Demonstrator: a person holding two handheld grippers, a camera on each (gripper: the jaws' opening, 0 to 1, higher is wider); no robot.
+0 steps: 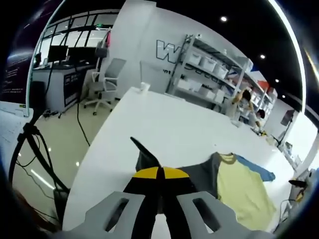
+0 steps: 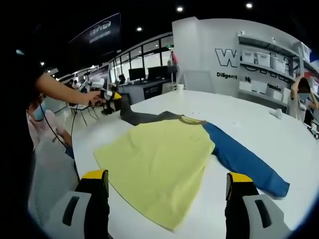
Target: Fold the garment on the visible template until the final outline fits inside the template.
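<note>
Garment (image 2: pixel 164 159) lies flat on table (image 2: pixel 279 144) ahead of right gripper (image 2: pixel 167 199), jaws apart; left gripper (image 1: pixel 158 177) clamps grey sleeve (image 1: pixel 144 159); we judge tugging could skew it.

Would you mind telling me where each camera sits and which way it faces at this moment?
Left gripper view: rides the left gripper, whose yellow-tipped jaws are shut on the dark grey sleeve, facing across the white table toward shelving.
Right gripper view: rides the open right gripper, facing the yellow shirt body; the person's arm holds the left gripper.
Shared: garment, table.
</note>
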